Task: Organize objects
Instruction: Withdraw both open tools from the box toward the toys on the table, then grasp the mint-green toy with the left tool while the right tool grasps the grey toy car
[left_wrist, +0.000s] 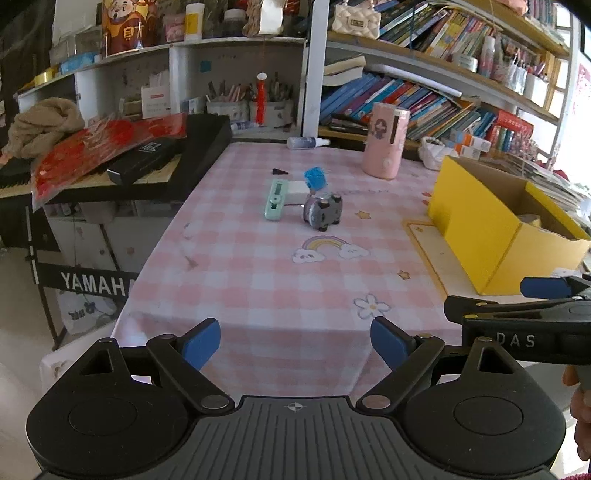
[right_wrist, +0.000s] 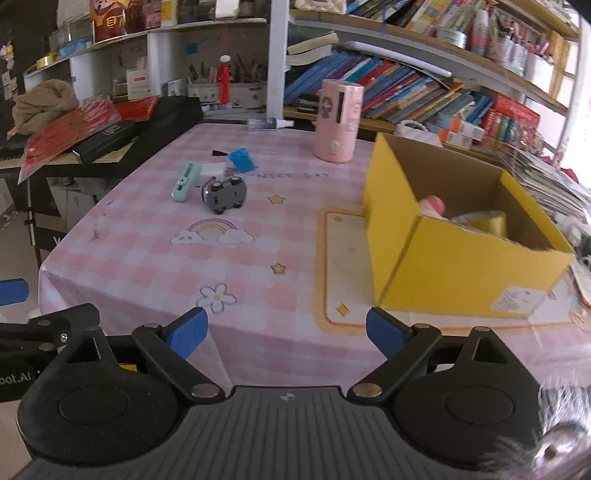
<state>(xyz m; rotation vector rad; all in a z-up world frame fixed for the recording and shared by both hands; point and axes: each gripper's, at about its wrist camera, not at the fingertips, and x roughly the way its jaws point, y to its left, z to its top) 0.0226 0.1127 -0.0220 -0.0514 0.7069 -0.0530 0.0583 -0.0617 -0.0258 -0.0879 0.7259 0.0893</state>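
A grey toy car (left_wrist: 322, 213) (right_wrist: 224, 194) lies on its side mid-table, wheels toward me. Beside it rest a mint-green flat device (left_wrist: 275, 199) (right_wrist: 187, 182), a white block (left_wrist: 297, 191) and a blue packet (left_wrist: 315, 178) (right_wrist: 241, 159). A yellow cardboard box (left_wrist: 480, 229) (right_wrist: 458, 236) stands open at the right, with a pink item (right_wrist: 433, 205) and a yellow tape roll (right_wrist: 480, 221) inside. My left gripper (left_wrist: 295, 345) is open above the table's near edge, nothing between its fingers. My right gripper (right_wrist: 286, 332) is open too, near the box's front corner, empty.
A pink cylindrical canister (left_wrist: 385, 146) (right_wrist: 338, 120) stands at the back, a small spray bottle (left_wrist: 306, 142) lies behind. A black keyboard (left_wrist: 122, 173) piled with red packaging borders the table's left. Bookshelves (left_wrist: 424, 103) fill the back wall. The pink checked tablecloth (left_wrist: 258, 280) drapes over the near edge.
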